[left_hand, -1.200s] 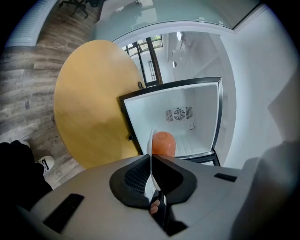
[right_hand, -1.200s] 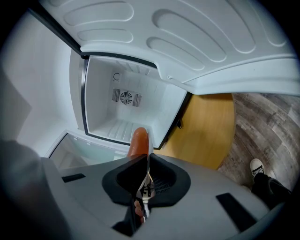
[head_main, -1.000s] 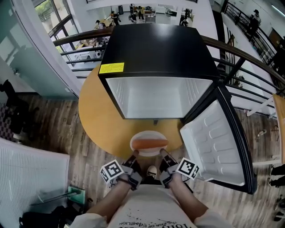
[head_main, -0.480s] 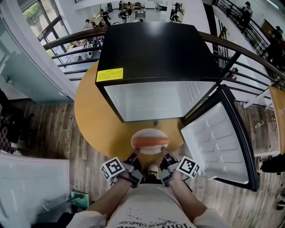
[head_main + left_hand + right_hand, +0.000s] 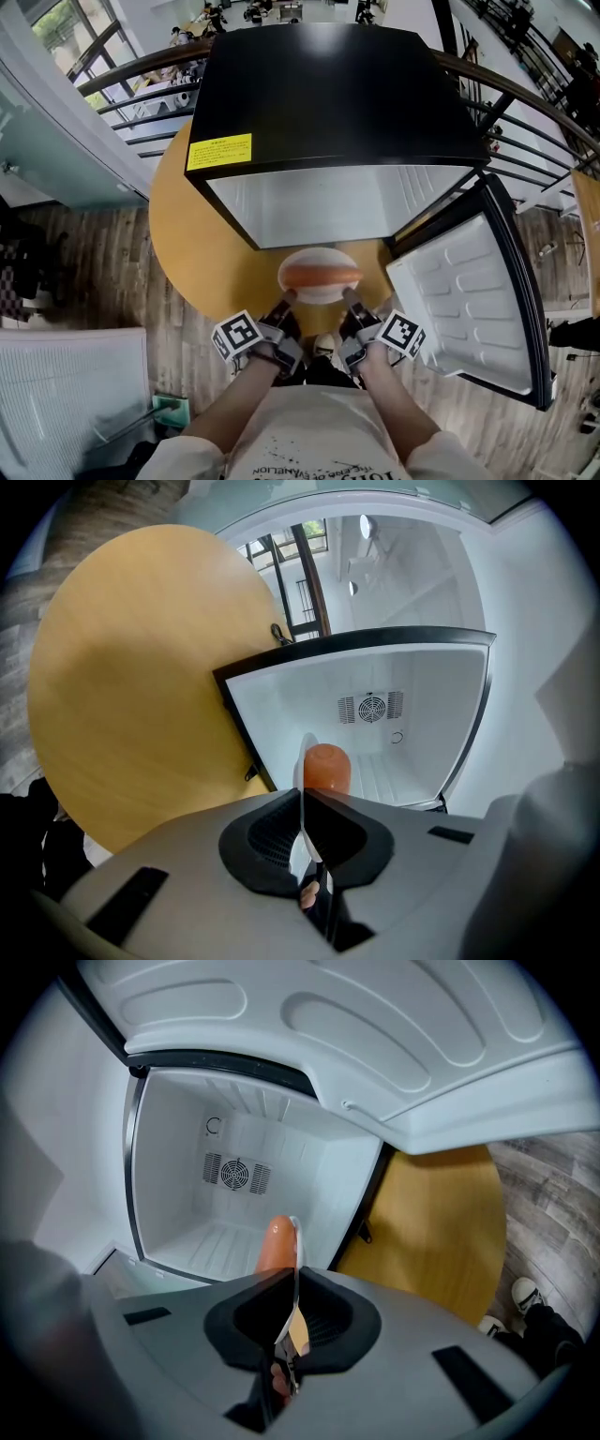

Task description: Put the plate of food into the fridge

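A white plate (image 5: 319,277) with an orange sausage (image 5: 320,273) on it hangs just in front of the open black fridge (image 5: 328,103), over the round wooden table (image 5: 202,244). My left gripper (image 5: 287,299) is shut on the plate's near left rim and my right gripper (image 5: 349,297) is shut on its near right rim. In the left gripper view the plate (image 5: 302,789) shows edge-on between the jaws, with the sausage (image 5: 326,766) beyond it. The right gripper view shows the plate (image 5: 295,1274) edge-on too, the sausage (image 5: 274,1244) beside it and the white fridge interior (image 5: 234,1194) ahead.
The fridge door (image 5: 473,300) stands swung open at the right. A curved railing (image 5: 141,75) runs behind the fridge, with a drop to a lower floor beyond. Wooden floor surrounds the table, and a white panel (image 5: 66,384) lies at the lower left.
Both grippers have carried the plate a little forward, closer to the fridge opening. The head view has shifted, so the fridge looks nearer.
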Demonstrator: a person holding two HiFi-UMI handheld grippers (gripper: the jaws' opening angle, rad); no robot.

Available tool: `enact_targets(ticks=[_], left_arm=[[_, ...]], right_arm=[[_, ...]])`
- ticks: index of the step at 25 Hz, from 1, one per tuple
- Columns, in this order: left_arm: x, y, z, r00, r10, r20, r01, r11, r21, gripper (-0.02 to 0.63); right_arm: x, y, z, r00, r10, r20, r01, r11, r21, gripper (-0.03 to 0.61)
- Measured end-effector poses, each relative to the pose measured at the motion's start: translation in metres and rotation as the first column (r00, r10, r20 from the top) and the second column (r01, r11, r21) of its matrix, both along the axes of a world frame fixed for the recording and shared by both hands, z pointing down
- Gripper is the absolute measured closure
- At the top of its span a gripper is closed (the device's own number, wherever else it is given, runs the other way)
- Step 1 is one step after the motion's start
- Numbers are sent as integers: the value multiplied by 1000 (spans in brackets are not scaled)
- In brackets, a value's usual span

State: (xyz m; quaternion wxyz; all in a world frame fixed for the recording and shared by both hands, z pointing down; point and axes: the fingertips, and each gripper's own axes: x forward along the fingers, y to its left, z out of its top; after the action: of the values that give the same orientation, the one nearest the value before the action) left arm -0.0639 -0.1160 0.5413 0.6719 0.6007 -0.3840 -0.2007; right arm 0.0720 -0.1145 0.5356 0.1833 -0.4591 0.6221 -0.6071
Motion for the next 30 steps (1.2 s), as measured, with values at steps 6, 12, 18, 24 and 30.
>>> enact_targets(ticks=[6,12,18,24,30], left_arm=[[1,-23,7,1000,-7,-7,7,1000,6,583],[4,-43,18,999,-28,-17,28,1000,-2,583],[4,-63,29,999,-45,-16,45,999,-1,582],[0,-78,40,998,-55,-7,55,998,4,583],[-3,-91,53,998,-65,-10,65,998,0,581]], right_arm=[[1,-22,8,1000,8,5,-8,1000,-4,541],[4,-45,19,1000,17,0,-17,1000,-4,541],[5,-66,29,1000,29,-7,-29,1000,-4,541],[1,-81,40,999,33,-13,-33,999,-9,543],[-2,-94,52,999,46,-17,-46,999,-22,543]])
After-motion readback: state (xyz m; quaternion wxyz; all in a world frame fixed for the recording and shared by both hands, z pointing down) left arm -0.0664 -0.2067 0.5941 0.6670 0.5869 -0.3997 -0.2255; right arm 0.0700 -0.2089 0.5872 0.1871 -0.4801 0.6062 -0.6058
